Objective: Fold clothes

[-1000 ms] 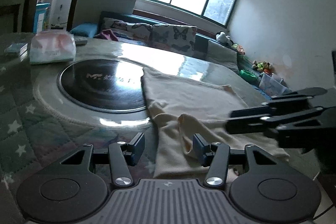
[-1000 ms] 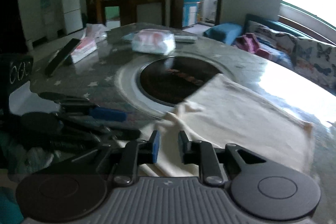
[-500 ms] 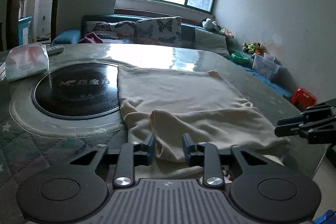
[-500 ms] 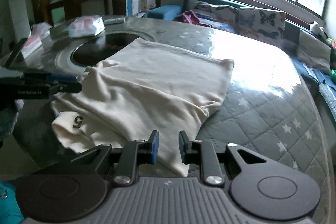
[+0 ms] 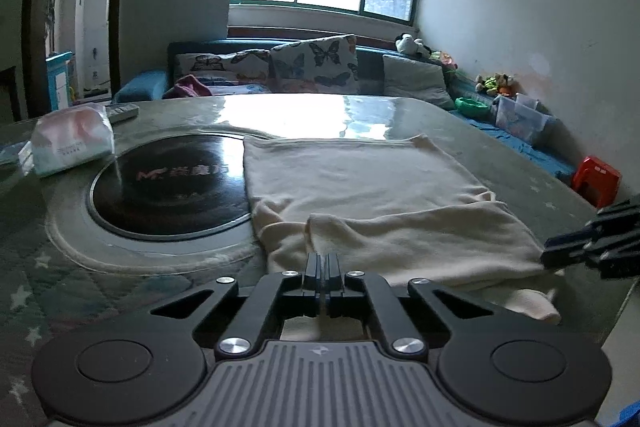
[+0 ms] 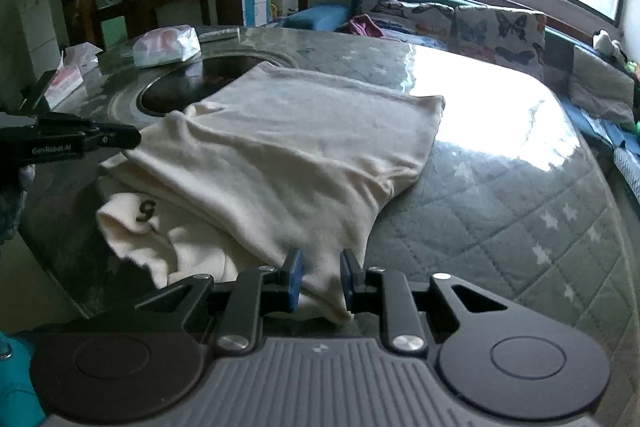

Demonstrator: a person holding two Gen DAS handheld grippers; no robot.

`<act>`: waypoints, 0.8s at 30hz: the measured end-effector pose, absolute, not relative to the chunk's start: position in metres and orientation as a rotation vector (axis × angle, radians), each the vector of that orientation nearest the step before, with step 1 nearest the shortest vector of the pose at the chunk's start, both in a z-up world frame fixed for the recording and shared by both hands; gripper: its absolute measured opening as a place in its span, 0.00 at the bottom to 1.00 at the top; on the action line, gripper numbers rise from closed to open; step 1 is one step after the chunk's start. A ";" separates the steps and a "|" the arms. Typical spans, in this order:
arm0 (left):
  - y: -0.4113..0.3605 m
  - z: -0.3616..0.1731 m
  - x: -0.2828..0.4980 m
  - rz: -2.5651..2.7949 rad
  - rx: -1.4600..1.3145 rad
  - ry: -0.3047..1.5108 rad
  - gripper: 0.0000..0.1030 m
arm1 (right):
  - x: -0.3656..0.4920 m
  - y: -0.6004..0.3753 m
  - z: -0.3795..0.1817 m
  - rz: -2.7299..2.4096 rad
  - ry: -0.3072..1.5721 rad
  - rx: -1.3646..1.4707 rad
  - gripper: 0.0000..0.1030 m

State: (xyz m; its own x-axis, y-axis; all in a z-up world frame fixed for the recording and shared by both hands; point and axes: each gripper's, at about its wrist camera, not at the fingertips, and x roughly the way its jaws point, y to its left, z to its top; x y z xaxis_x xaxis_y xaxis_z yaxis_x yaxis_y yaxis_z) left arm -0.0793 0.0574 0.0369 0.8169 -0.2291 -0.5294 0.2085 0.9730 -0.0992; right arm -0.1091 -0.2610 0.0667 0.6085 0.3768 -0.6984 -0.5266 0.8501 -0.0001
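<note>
A cream shirt [image 5: 360, 187] lies spread on the round table, its near part folded over itself; it also shows in the right wrist view [image 6: 288, 147], with a dark "5" mark on the lower layer. My left gripper [image 5: 322, 281] is shut on the shirt's near edge at the left side. My right gripper [image 6: 320, 279] is partly open, its fingers on either side of the shirt's near right edge. The left gripper [image 6: 132, 138] shows at the left of the right wrist view, and the right gripper [image 5: 556, 253] shows at the right of the left wrist view.
A dark round hotplate [image 5: 168, 187] is set in the table [image 6: 500, 207] beside the shirt. A pack of tissues [image 5: 72, 143] and a remote lie at the far left. A sofa with butterfly cushions [image 5: 312, 65] stands beyond. A red stool [image 5: 596, 181] stands to the right.
My left gripper has closed on the shirt's near edge. My right gripper has moved to the shirt's right edge and opened a little wider. Both views have swung round.
</note>
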 end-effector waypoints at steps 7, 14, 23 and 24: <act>0.057 0.045 -0.070 -0.231 -0.074 0.594 0.05 | -0.087 -0.258 0.082 0.523 0.685 -0.217 0.20; 0.040 0.051 -0.051 -0.296 -0.083 0.566 0.05 | -0.062 -0.242 0.072 0.551 0.673 -0.220 0.20; 0.048 0.024 -0.029 -0.269 -0.064 0.640 0.05 | -0.046 -0.240 0.055 0.545 0.708 -0.211 0.19; 0.050 0.025 -0.032 -0.272 -0.059 0.639 0.05 | -0.046 -0.241 0.056 0.546 0.709 -0.208 0.19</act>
State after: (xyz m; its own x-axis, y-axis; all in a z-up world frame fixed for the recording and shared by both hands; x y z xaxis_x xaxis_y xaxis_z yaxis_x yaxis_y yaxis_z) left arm -0.0318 0.0498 0.0254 0.7686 -0.2686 -0.5806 0.2322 0.9628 -0.1381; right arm -0.0461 -0.2411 0.0561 0.6269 0.4038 -0.6663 -0.5414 0.8407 0.0001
